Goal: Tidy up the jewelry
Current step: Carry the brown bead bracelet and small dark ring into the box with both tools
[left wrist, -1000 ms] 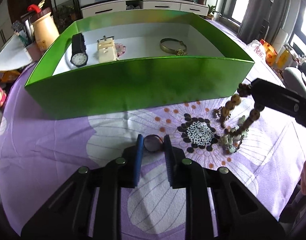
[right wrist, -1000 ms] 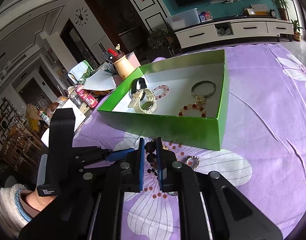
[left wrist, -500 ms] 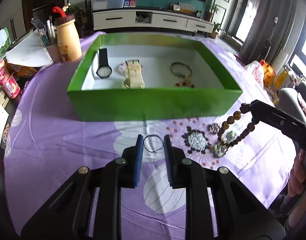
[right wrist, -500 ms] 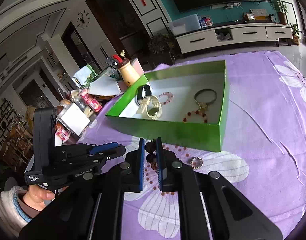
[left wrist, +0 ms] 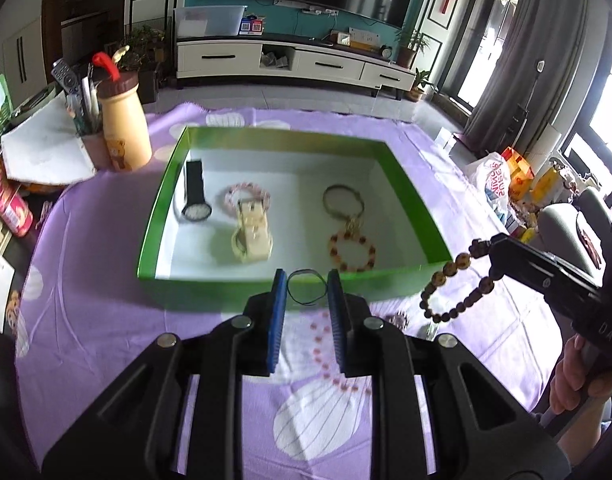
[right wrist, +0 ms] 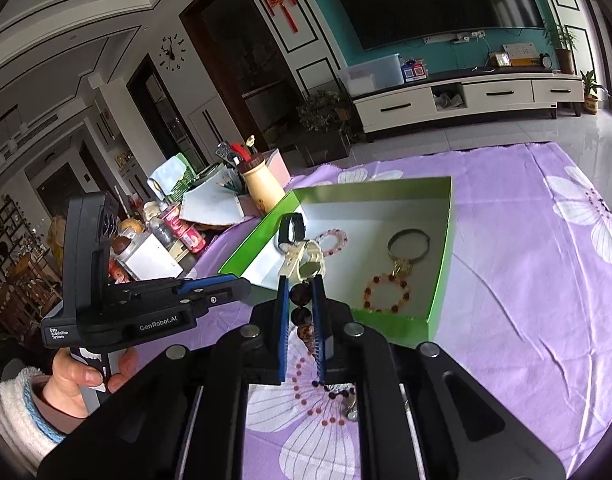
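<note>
green box [left wrist: 262, 294] near wall stands ahead; its white floor's front-right corner lies bare.

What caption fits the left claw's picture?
Left claw holds a thin dark ring near the green box.

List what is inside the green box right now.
Inside the green box: a black watch, a pink bead bracelet, a cream watch, a thin bangle and a red bead bracelet. The near wall and the left gripper cover the floor's front strip.
</note>
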A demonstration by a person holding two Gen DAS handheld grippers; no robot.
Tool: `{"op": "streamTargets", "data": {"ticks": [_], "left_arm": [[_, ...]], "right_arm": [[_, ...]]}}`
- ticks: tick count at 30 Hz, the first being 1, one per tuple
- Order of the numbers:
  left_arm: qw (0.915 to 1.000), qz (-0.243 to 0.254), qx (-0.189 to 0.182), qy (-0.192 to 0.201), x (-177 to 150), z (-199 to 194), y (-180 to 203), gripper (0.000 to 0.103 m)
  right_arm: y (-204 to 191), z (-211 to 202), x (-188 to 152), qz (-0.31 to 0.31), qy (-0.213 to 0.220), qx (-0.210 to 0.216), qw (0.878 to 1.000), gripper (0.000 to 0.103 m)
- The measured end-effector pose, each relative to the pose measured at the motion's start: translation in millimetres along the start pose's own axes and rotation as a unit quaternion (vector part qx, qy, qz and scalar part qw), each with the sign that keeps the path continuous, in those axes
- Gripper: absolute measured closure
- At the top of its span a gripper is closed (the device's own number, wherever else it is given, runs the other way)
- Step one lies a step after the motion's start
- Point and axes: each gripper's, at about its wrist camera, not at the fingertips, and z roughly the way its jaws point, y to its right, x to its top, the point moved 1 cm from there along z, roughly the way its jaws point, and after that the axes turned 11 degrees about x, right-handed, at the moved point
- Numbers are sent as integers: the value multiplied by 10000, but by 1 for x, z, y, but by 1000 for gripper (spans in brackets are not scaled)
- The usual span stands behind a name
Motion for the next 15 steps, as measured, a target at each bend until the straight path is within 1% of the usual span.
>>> {"op": "streamTargets", "data": {"ticks": [8,15], "left_arm": [[9998,-111,-54,-125,34,20,6,83],[9991,-232,-42,-357,59,53,8,83]], "right_arm": [[17,9,27,-1,134,-271,9995,92],[36,29,42,104,80,-504,9986,92]]}}
